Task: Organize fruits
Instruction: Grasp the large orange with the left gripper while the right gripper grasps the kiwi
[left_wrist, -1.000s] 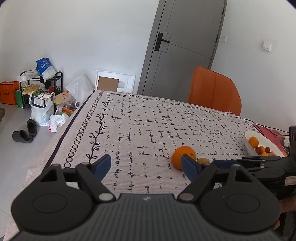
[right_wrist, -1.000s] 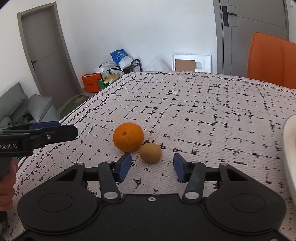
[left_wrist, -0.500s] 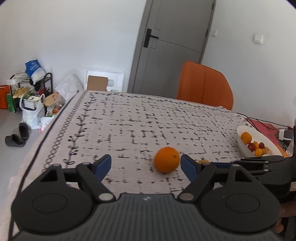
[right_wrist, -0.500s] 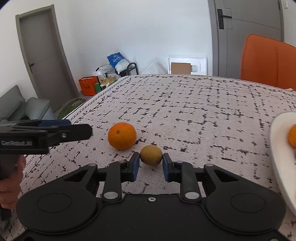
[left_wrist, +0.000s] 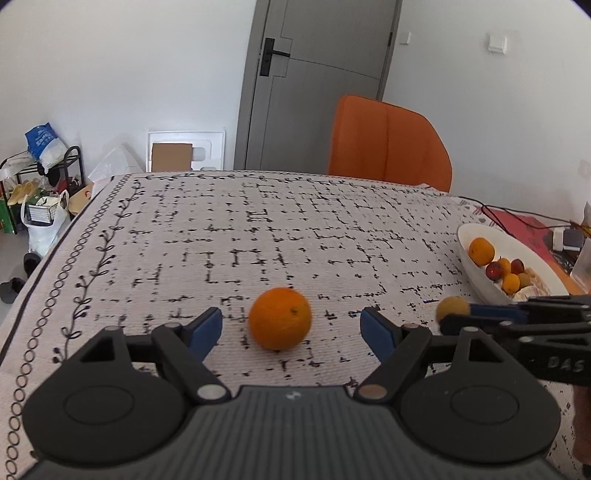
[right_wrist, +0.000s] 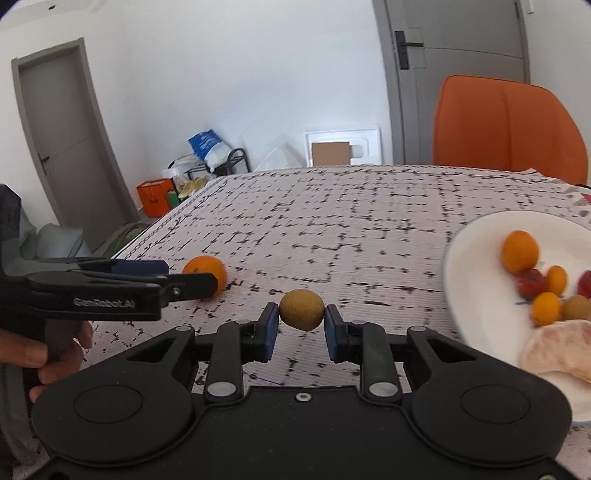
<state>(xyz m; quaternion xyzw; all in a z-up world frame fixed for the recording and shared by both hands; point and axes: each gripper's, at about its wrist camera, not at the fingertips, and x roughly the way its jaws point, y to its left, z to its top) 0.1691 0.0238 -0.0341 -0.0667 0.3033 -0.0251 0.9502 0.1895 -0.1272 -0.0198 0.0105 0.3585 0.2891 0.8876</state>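
A brown kiwi (right_wrist: 301, 309) is pinched between the blue pads of my right gripper (right_wrist: 301, 325), lifted slightly off the patterned tablecloth (right_wrist: 351, 236). The same kiwi (left_wrist: 453, 309) shows at the tip of that gripper in the left wrist view. An orange (left_wrist: 280, 318) rests on the cloth between the wide-apart fingers of my left gripper (left_wrist: 291, 328), which is open and not touching it. The orange (right_wrist: 207, 272) is partly hidden behind the left gripper in the right wrist view. A white plate (right_wrist: 476, 266) with several fruits lies to the right.
An orange chair (left_wrist: 388, 144) stands at the table's far side. A red item with cables (left_wrist: 524, 225) lies beyond the plate (left_wrist: 476, 280). Bags, a rack and shoes (left_wrist: 40, 206) clutter the floor left of the table. A hand (right_wrist: 48, 354) holds the left gripper's handle.
My right gripper closed on the kiwi and carried it rightward toward the plate. My left gripper shifted so the orange now sits between its open fingers.
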